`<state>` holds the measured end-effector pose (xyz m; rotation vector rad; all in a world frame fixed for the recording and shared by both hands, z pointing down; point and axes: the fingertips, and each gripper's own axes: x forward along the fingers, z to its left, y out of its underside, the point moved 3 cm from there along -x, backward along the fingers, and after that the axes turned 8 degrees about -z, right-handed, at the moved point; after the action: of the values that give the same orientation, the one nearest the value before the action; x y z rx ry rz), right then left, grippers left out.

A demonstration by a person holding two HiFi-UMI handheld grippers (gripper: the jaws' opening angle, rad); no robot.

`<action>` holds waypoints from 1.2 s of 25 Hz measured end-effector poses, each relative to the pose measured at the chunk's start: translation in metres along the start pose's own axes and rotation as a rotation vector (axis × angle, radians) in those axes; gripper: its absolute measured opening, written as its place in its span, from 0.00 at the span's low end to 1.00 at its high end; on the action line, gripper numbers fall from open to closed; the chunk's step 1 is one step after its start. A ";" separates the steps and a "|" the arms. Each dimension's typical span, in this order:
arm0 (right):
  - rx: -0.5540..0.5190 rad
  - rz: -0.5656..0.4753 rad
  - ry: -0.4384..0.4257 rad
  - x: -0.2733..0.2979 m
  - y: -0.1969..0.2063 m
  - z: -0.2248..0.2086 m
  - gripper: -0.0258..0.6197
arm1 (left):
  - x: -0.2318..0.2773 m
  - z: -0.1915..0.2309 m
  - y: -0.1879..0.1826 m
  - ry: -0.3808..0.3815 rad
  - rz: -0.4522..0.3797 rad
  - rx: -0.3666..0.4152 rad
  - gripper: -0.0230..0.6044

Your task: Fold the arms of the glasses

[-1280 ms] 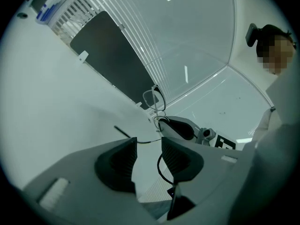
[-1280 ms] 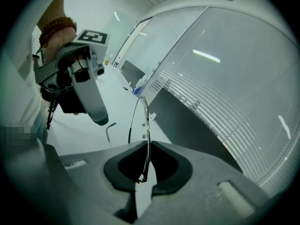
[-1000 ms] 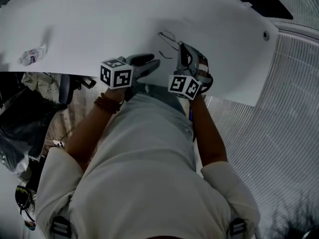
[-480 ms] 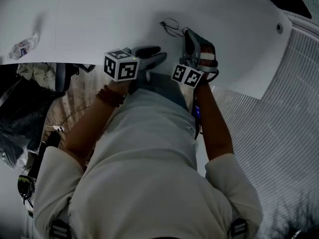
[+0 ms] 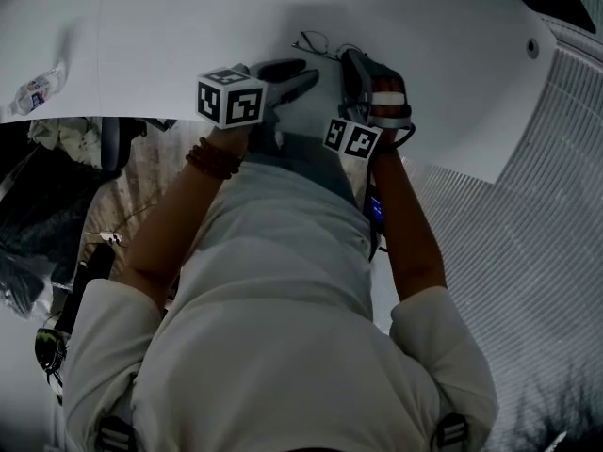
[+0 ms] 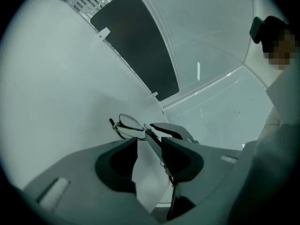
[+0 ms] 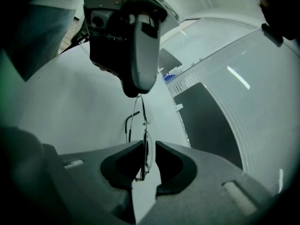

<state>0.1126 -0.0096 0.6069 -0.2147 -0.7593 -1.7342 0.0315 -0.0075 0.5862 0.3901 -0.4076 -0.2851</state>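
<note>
glasses point(image 5: 318, 45), thin wire frame, are seen toward the far side of the white table point(image 5: 170, 36), right between the tips of both tools; whether the frame rests on the table or hangs just above it cannot be told. the left gripper point(image 5: 300, 73) is pointed at them from the left in the head view, and the right gripper point(image 5: 349, 59) from just beside it on the right, so the tips are close together. in the left gripper view the jaws are held apart, with a wedge of table showing in the gap. one temple arm point(image 6: 159, 150) is run through that gap along the jaw at the view's right and is not pinched from both sides. the lenses are seen just past the tips. in the right gripper view the jaws are narrow and opening. a lens is stood edge-on between them, close against the jaw at the view's left, with a sliver of gap at the other jaw. from there the frame is stretched up to the left gripper's tip. a marker cube point(image 5: 231, 100) is carried behind the left jaws. a small plastic bottle point(image 5: 33, 90) is lying well apart at the table's left end.
</note>
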 end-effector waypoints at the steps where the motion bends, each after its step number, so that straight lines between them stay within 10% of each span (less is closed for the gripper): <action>1: 0.003 -0.003 -0.006 0.000 0.000 0.001 0.15 | 0.003 0.002 -0.004 -0.002 -0.005 0.006 0.29; 21: 0.157 -0.197 -0.167 -0.013 -0.026 0.011 0.35 | 0.021 0.024 -0.001 -0.050 0.009 0.013 0.29; 30: 0.319 -0.237 -0.095 -0.039 -0.037 -0.035 0.35 | -0.005 0.001 -0.007 -0.054 0.019 0.056 0.29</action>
<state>0.0991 0.0052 0.5457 0.0122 -1.1556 -1.8033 0.0251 -0.0123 0.5824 0.4337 -0.4731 -0.2667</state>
